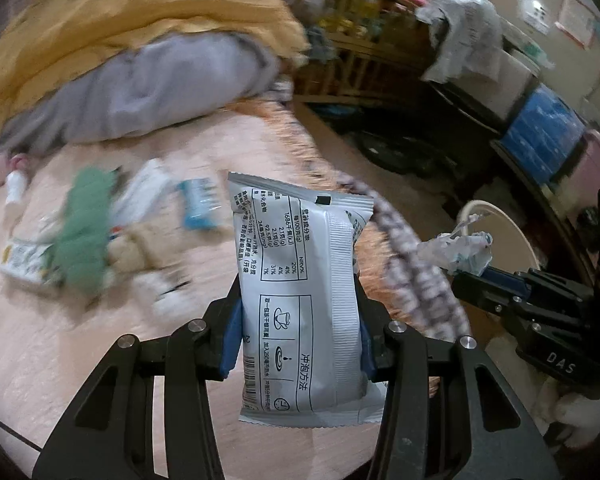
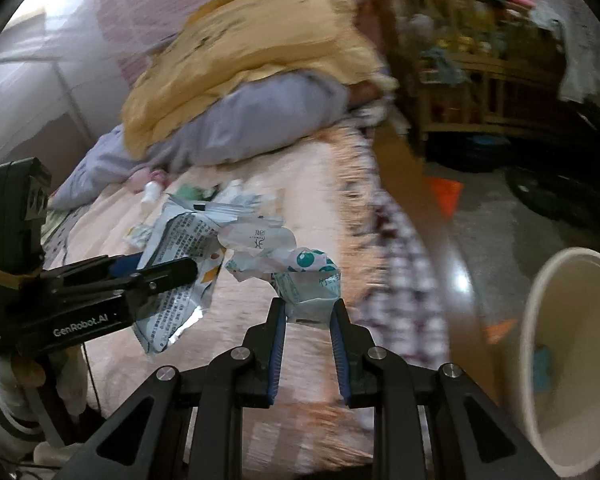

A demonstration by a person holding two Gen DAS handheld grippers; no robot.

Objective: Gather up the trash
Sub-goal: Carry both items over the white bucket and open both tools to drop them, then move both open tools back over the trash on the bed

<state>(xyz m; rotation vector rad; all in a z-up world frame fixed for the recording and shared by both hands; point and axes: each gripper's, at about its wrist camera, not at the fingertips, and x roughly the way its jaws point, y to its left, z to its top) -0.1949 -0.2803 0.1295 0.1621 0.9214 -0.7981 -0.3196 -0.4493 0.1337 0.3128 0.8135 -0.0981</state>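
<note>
**Both claws loaded over the bed**

Left gripper (image 1: 300,304): blue pads clamped on either side of a silver-white food packet (image 1: 300,300), which stands upright between them, printed back toward the camera. From the right wrist view the same packet (image 2: 180,264) hangs tilted in that gripper (image 2: 168,270), out over the pink bedspread (image 2: 284,344).

Right gripper (image 2: 310,306): jaws narrow, pinching the lower end of a crumpled white wrapper with teal dots (image 2: 300,272); the rest of it bunches up above the fingertips. In the left wrist view that wrapper (image 1: 460,254) sticks out of the gripper's tip (image 1: 470,276), in front of a cream bin (image 1: 508,232).

The bin (image 2: 564,360) stands on the floor beside the bed, at the right; something blue lies inside, too blurred to identify.

More litter on the bedspread (image 1: 60,360): a blue-and-white sachet (image 1: 200,208), a small white bottle (image 1: 14,188), a green cloth (image 1: 84,240), a printed carton (image 1: 24,264). A yellow blanket (image 1: 120,28) is heaped over a lilac pillow (image 1: 160,92) behind.
</note>
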